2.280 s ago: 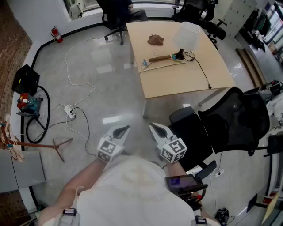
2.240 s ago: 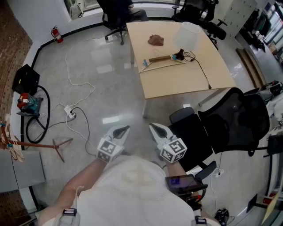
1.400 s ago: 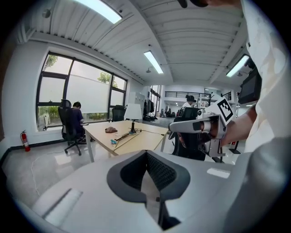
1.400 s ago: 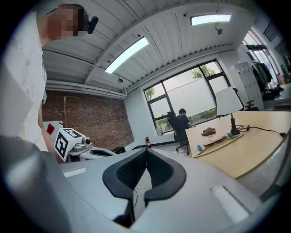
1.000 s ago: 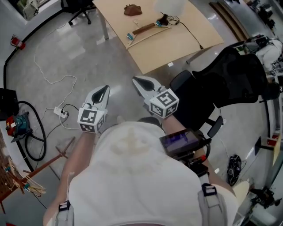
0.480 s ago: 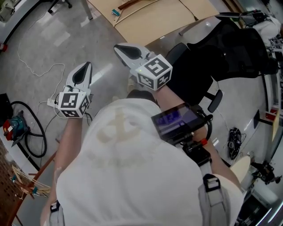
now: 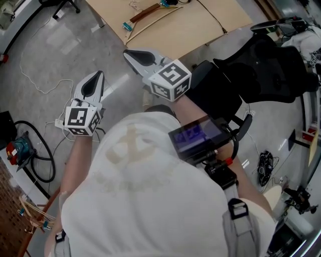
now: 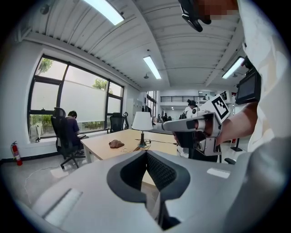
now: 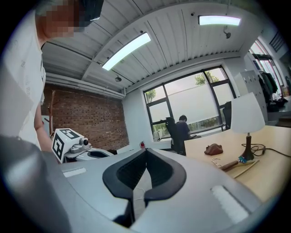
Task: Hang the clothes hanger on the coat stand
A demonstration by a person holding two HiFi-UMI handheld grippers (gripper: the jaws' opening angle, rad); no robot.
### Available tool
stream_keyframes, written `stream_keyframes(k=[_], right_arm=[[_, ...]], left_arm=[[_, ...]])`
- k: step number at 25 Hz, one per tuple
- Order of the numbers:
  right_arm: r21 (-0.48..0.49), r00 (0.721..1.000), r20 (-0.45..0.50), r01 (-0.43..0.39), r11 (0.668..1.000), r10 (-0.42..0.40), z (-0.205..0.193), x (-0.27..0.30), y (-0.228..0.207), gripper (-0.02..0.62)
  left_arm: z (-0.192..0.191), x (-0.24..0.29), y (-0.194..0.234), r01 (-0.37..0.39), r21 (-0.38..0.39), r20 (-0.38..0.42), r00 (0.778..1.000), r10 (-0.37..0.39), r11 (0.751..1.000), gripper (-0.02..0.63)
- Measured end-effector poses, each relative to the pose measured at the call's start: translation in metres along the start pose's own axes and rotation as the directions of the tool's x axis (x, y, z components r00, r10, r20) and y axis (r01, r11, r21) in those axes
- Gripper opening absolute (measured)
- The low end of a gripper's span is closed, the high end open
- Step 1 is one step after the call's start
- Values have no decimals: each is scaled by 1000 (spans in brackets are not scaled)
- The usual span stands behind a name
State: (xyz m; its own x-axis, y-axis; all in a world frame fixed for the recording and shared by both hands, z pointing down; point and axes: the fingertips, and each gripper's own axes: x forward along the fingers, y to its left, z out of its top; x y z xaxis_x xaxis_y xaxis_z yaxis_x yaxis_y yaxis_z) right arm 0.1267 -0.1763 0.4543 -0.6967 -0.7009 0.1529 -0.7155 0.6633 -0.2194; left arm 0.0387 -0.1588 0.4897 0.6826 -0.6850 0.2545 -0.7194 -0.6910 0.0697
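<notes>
Left hand-held gripper [image 7: 98,74]: jaws shut, empty; right hand-held gripper [image 7: 127,52]: likewise closed on nothing; both held forward, probably on approach; brown wooden clothes hanger [image 7: 146,12]: lying untouched near the edge of the pale wooden counter [image 7: 170,30], awaiting pickup.

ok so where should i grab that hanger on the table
Probably take the hanger mid-length on its brown bar, coming down from the near edge of the table. It lies flat, so only its thin width fits a claw, and the wire hook seems to point away, left free for hanging.
</notes>
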Motion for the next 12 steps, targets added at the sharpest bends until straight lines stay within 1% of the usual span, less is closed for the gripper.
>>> stream_keyframes(k=[6, 12], right_arm=[[13, 1000, 5, -19, 1000, 19, 12, 13, -47, 15], [27, 999, 11, -37, 999, 37, 21, 17, -86, 14]], left_arm=[[10, 50, 11, -16, -2, -28, 999, 16, 1000, 2], [21, 85, 13, -34, 12, -44, 998, 35, 999, 2]])
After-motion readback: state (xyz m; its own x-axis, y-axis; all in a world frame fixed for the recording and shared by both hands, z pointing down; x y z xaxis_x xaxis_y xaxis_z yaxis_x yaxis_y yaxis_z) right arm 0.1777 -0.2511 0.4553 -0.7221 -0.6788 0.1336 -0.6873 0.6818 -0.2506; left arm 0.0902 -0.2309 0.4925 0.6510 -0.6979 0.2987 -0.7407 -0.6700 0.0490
